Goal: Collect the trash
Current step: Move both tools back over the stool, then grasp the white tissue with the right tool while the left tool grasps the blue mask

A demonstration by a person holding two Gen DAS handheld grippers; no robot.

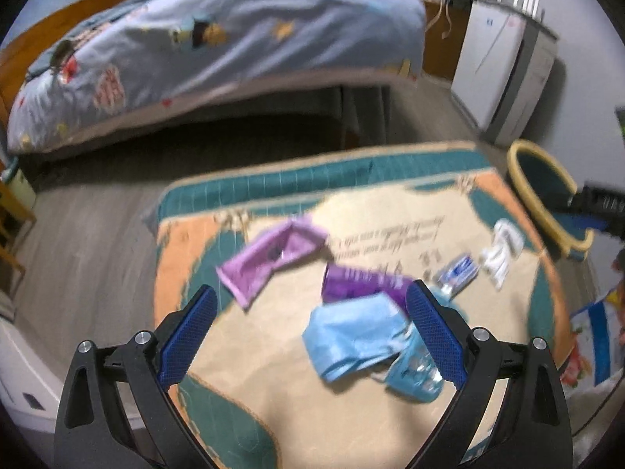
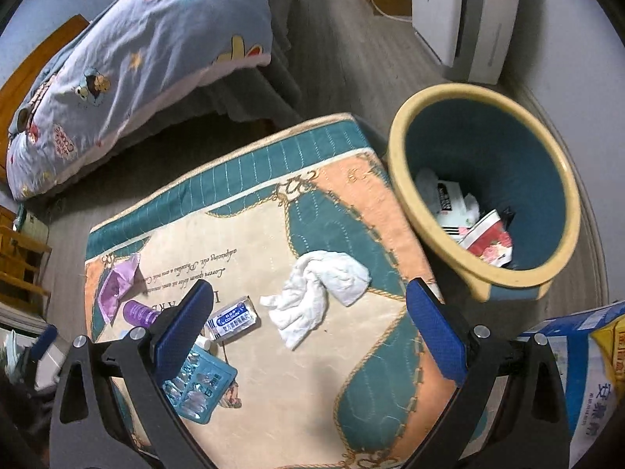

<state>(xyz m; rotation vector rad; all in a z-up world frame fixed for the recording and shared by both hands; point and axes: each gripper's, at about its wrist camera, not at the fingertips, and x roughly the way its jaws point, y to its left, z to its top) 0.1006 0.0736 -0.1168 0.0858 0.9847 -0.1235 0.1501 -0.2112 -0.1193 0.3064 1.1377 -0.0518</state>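
Right gripper held wide open, blue-padded fingers spread above a quilted mat. Between them, a crumpled white tissue. Near the left finger, a small blue-and-white packet, a teal blister pack, a purple tube and a lilac wrapper. Just beside the mat's right edge, a yellow-rimmed teal bin with paper scraps inside.

A bedroom in a home — there's a bed under a blue cartoon-print duvet with a wooden headboard, grey plank flooring, a white appliance by the wall — and a bin beside a quilted cushion.
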